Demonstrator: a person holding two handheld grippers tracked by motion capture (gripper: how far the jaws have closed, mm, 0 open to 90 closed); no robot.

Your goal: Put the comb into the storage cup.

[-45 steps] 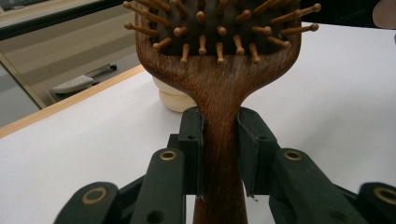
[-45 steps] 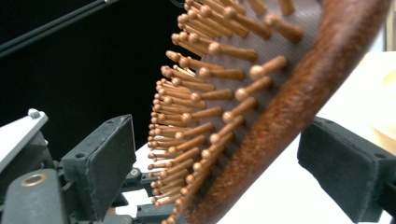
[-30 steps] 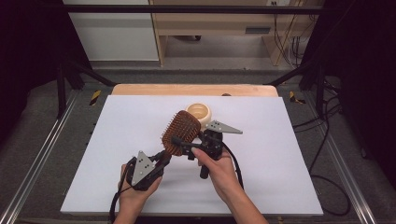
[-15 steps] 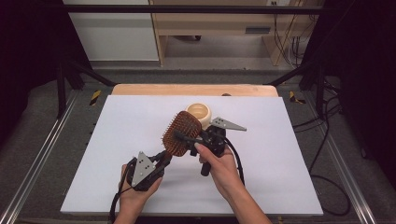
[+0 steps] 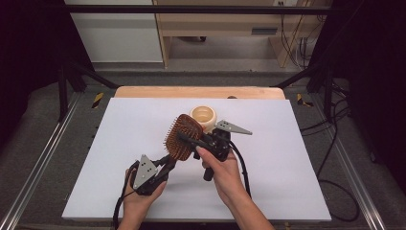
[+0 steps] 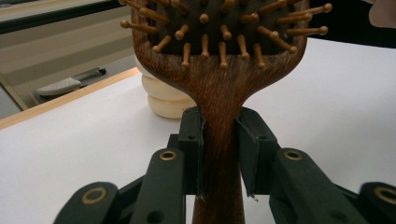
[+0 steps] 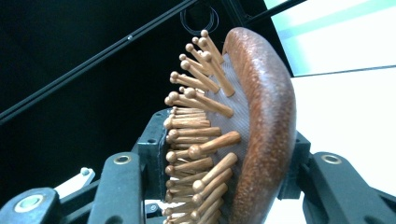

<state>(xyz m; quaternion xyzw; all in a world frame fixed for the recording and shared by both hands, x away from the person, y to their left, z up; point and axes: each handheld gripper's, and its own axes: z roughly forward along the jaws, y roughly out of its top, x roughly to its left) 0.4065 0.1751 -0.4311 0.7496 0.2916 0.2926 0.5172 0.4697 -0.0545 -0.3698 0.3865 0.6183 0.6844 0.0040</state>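
Note:
A brown wooden hairbrush (image 5: 180, 138) with peg bristles hangs tilted above the white table. My left gripper (image 5: 166, 162) is shut on its handle (image 6: 218, 154), a pad on each side. My right gripper (image 5: 191, 143) comes in from the right across the brush head. Its jaws have just been closing with the head between them. In the right gripper view one pad meets the bristle tips (image 7: 175, 140) and the other lies against the curved wooden back (image 7: 273, 130). A person's hands hold both grippers.
A cream ridged pot (image 5: 203, 117) stands on the white table top (image 5: 287, 167) just behind the brush head, and appears in the left gripper view (image 6: 161, 95) too. A wooden strip (image 5: 191, 92) runs along the far edge. Cables lie on the floor at the right.
The right gripper's jaws have drawn in around the brush head. Both hands and the brush have stayed about where they were.

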